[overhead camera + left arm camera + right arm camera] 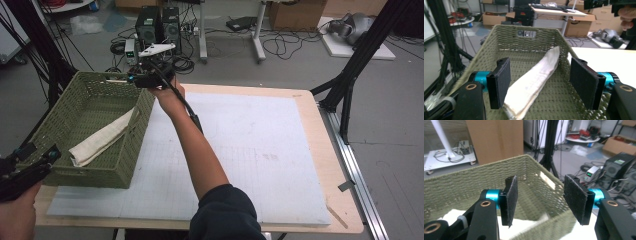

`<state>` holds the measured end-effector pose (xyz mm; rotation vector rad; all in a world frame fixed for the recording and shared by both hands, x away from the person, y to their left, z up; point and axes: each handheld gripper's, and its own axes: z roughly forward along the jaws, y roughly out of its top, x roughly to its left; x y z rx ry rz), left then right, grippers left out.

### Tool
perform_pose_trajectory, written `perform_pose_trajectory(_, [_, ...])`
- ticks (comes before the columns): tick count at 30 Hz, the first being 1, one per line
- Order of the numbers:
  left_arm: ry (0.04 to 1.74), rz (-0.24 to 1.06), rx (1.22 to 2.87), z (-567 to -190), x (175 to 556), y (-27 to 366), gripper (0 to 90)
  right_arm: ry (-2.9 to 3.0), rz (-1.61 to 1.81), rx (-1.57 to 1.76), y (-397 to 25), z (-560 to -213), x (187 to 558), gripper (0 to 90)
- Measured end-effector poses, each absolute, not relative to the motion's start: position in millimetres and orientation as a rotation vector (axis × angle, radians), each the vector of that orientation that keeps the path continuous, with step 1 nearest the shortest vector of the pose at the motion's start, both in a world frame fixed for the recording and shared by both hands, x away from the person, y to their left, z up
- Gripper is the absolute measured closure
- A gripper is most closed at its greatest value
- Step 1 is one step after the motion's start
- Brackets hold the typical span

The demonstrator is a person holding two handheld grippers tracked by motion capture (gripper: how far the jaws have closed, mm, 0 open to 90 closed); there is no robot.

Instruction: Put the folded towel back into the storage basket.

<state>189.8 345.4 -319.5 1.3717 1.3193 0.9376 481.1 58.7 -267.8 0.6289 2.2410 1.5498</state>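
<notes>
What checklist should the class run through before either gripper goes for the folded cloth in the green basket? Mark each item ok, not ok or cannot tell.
1. Left gripper jaws open: ok.
2. Right gripper jaws open: ok.
3. Folded cloth inside the green basket: ok.
4. Cloth free of both grippers: ok.
5. Cloth lined up between the left gripper's pads: ok.
6. Basket fully supported on the table: cannot tell.
</notes>
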Motion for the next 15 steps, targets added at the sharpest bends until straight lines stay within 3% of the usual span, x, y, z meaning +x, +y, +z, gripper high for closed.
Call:
perform_pose_trajectory(8, [1.236,0.893,1.379,-317.2,197.8,328.4,32.7,2.188,1.590,0.641,10.5,-257.3,467.8,39.9])
perform_pose_trajectory(15, [1.114,0.820,1.384,-313.9,211.3,302.4,17.1,2.194,1.559,0.650,-32.3,-259.3,453.4,28.9])
